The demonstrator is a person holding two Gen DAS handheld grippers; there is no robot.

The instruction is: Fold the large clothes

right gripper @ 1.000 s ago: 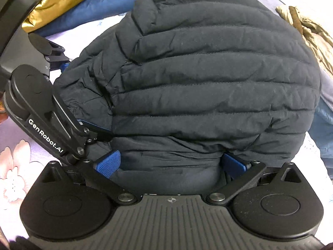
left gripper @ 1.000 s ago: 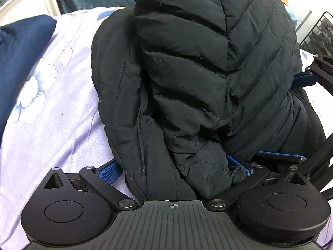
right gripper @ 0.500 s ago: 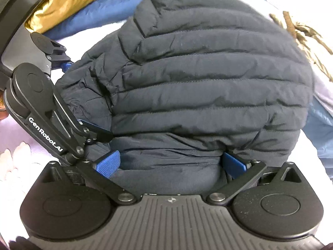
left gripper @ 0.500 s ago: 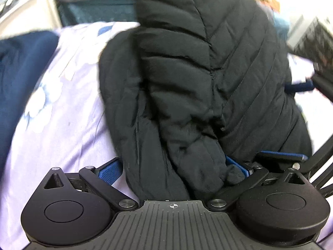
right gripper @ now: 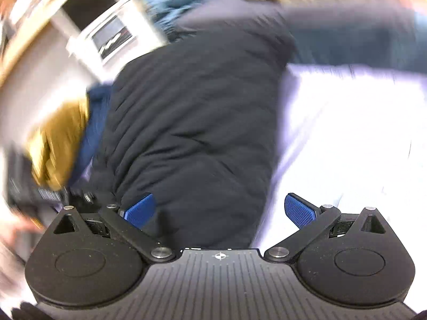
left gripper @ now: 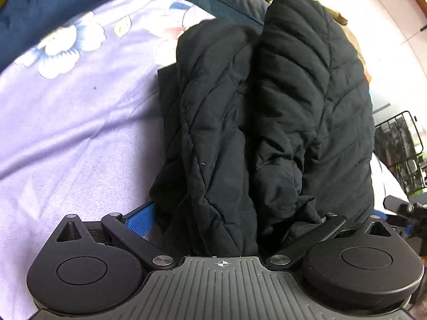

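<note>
The left tongs [left gripper: 226, 221] pinch a bunched fold of the black quilted puffer jacket [left gripper: 280, 112], which lies over the lilac flowered bedsheet [left gripper: 74, 122]. The right tongs [right gripper: 218, 208] stand wide apart, the jacket [right gripper: 192, 128] against the left pad only.

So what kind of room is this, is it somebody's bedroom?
Probably a bedroom, yes. The black puffy jacket lies on a purple flowered bedsheet, like on a bed. A dark blue pillow or cushion sits at the far edge, and more clothes are piled behind, like a mustard-yellow jacket.

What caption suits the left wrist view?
Left gripper clamps a bunched black puffer jacket above a lilac floral bedsheet.
</note>
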